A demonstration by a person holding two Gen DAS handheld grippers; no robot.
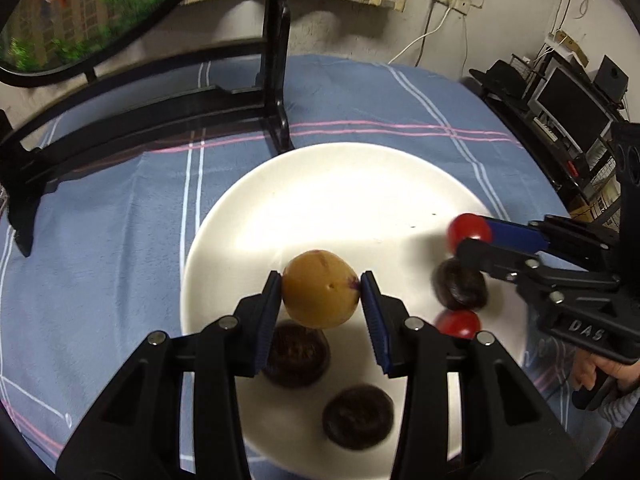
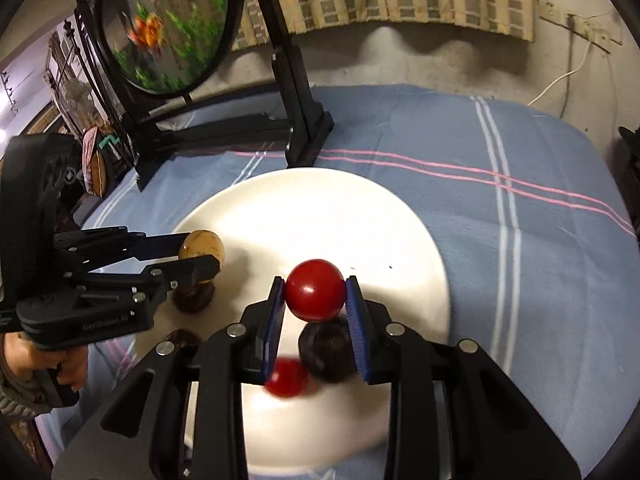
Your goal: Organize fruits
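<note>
The left gripper (image 1: 322, 300) is closed on a yellow-orange fruit (image 1: 320, 289), its blue pads pressed to the fruit's two sides; the fruit is slightly egg-shaped, its long axis running roughly across from pad to pad, and it hangs above the near half of a white plate (image 1: 320, 200). The right gripper (image 2: 315, 294) is clamped on a round red fruit (image 2: 315, 290), held above the same plate nearer its right rim. On the plate lie three dark round fruits, one (image 1: 297, 354) under the left gripper, one (image 1: 357, 416) near the front rim and one (image 1: 460, 284) under the right gripper, with a second red fruit (image 1: 458, 323) beside it. The plate's far half is bare. The plate sits on a blue striped cloth (image 1: 120, 220); a black stand (image 1: 276, 80) rises just beyond the far rim, and open cloth lies to the right
</note>
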